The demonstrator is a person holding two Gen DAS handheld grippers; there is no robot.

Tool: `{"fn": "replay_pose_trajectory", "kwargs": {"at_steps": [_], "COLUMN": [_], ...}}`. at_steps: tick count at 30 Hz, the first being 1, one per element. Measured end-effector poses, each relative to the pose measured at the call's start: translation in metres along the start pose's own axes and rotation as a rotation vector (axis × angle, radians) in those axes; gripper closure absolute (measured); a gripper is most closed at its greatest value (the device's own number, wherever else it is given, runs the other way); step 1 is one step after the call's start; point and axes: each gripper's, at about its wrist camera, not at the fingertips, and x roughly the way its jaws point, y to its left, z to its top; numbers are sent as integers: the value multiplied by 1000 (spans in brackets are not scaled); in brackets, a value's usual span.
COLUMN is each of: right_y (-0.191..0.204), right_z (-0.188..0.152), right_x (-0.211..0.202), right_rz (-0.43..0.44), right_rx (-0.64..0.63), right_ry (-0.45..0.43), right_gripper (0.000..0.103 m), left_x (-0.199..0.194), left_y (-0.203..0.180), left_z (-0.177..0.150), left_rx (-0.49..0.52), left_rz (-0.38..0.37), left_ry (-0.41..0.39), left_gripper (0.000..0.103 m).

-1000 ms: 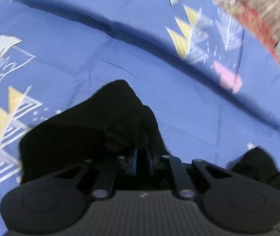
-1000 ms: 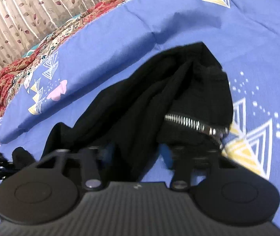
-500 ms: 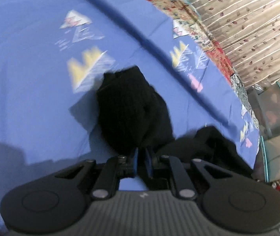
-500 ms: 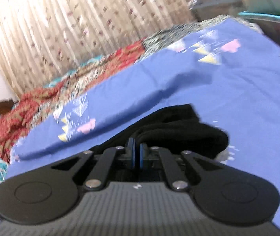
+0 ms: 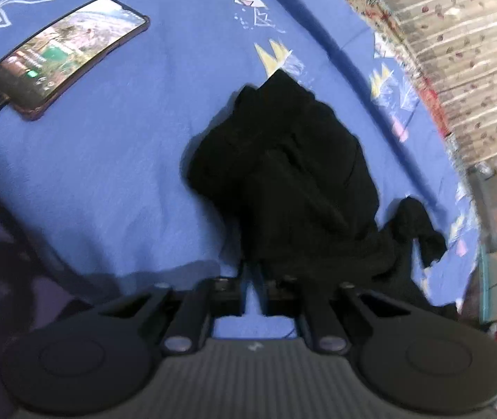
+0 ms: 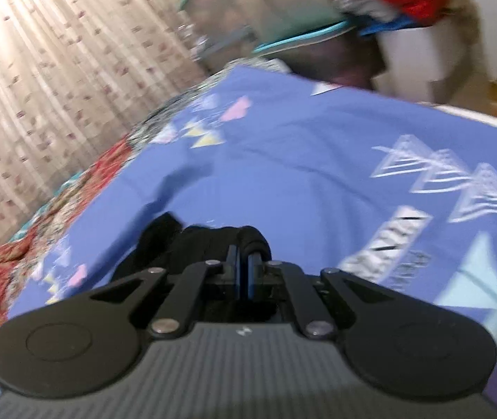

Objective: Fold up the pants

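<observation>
Left wrist view: the left gripper (image 5: 254, 279) is pinched tight on an edge of the black pants (image 5: 283, 174), which trail away from its fingers in a rumpled heap on the blue sheet (image 5: 126, 157). A loose dark end lies off to the right, near the sheet's edge. A phone (image 5: 66, 56) with its screen lit rests well apart at upper left, a cable running out of its near end.

Right wrist view: the right gripper (image 6: 243, 265) is also nearly closed, its blue pads (image 6: 252, 274) clamped on a rolled fold of the pants (image 6: 213, 241). Little cloth shows beyond the fingers; the rest is hidden under the gripper body. A curtain (image 6: 56, 70) hangs behind the bed, and a blurred stack of boxes stands past the far corner.

Risks, as I judge them: the garment is bunched, not spread, so each grip may hold several layers or the wrong edge, and any fold made from here could come out crooked. A thin pinch can slip if the two hands pull apart sharply. Dragging cloth leftward could catch the phone or its cable
</observation>
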Motion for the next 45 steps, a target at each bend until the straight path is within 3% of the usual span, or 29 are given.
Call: {"fn": "replay_pose_trajectory", "kwargs": {"at_steps": [3, 8, 10, 11, 13, 15, 17, 19, 20, 21, 22, 24, 25, 26, 28, 31, 35, 37, 38, 39, 40, 41, 42, 44, 45], "right_y": [-17, -35, -42, -45, -55, -58, -61, -64, -67, -68, -68, -67, -64, -60, -48, -17, 42, 69, 80, 87, 90, 91, 87, 73, 66], "right_z": [0, -4, -7, -8, -10, -11, -12, -12, -12, -11, -11, -10, -8, -6, 3, 30, 72, 89, 92, 91, 86, 79, 70, 51, 43], "right_x": [-15, -9, -3, -3, -3, -4, -4, 0, 3, 8, 9, 12, 15, 16, 11, 15, 56, 95, 117, 133, 141, 143, 140, 126, 118], "right_rz": [-54, -120, -161, -172, -167, -161, -153, -130, -117, -102, -87, -49, -35, -30, -23, 53, 131, 126, 99, 62, 30, 14, 30, 93, 95], "right_rx": [20, 59, 87, 112, 169, 174, 178, 198, 210, 225, 241, 253, 239, 214, 173, 117, 52, 8, -18, -32, -37, -37, -33, -49, -78], "right_ry": [-40, -10, 29, 27, 25, 21, 21, 39, 54, 75, 92, 111, 120, 124, 75, 1, -16, 21, 69, 103, 117, 121, 126, 124, 115], "right_gripper": [97, 96, 94, 93, 93, 93, 92, 84, 74, 63, 60, 64, 73, 99, 98, 98, 97, 94, 85, 64, 54, 50, 50, 51, 51], "left_x": [0, 0, 0, 0, -1, 3, 8, 16, 21, 27, 33, 45, 48, 46, 36, 16, 4, 8, 12, 18, 24, 28, 30, 31, 32], "left_y": [2, 6, 7, 6, 3, -3, -8, -13, -15, -16, -16, -16, -16, -18, -24, -38, -77, -102, -111, -118, -123, -123, -122, -114, -110], "left_z": [-5, -4, -2, 0, 2, 6, 10, 13, 14, 16, 17, 19, 19, 19, 22, 42, 91, 122, 136, 148, 154, 157, 155, 143, 135], "left_rx": [9, -1, -9, -16, -12, -1, -1, 8, 5, 0, -5, -26, -40, -42, -26, -4, 35, 59, 56, 50, 40, 10, -14, 13, 37], "left_rz": [11, 21, 28, 30, 18, 12, 3, 5, 8, 7, 1, -38, -50, -55, -74, -118, -130, -126, -95, -58, -25, 8, 5, -55, -49], "left_ry": [3, -5, -15, -24, -53, -55, -59, -54, -47, -34, -16, 41, 54, 45, 12, -37, -103, -159, -196, -223, -236, -239, -237, -220, -209], "left_gripper": [101, 98, 73, 53, 45, 27, 17, 16, 19, 31, 43, 98, 99, 99, 99, 99, 99, 97, 92, 82, 76, 64, 60, 57, 56]}}
